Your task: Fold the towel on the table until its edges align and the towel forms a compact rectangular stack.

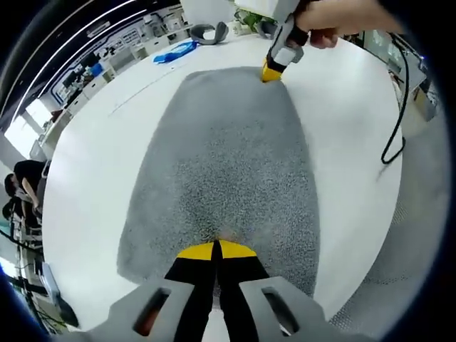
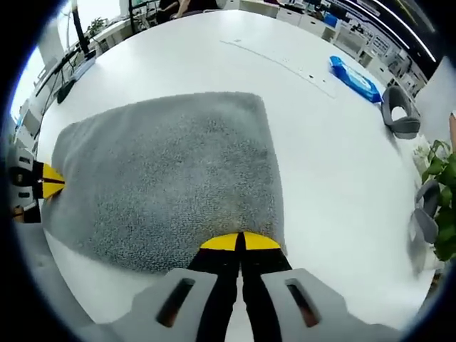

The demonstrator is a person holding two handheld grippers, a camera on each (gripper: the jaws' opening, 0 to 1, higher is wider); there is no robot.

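Left gripper view: left gripper (image 1: pixel 216 246) pinches grey towel's (image 1: pixel 228 157) near edge, jaws pressed together.
Right gripper view: right gripper (image 2: pixel 240 239) clamps the opposite towel edge on white table (image 2: pixel 320 142).

Each tool's tips (image 1: pixel 216 249) cover the towel (image 1: pixel 228 164) edge beneath; the grip there is unclear.

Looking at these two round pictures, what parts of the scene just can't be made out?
- Left gripper view: the towel edge between the left gripper tips, covered by them.
- Right gripper view: the towel edge under the right gripper, likewise covered.
- Both views: the towel's underside, so no layer count.
- Right gripper view: the blue packet, print too small.
- Left gripper view: far shelves, too small and blurred.
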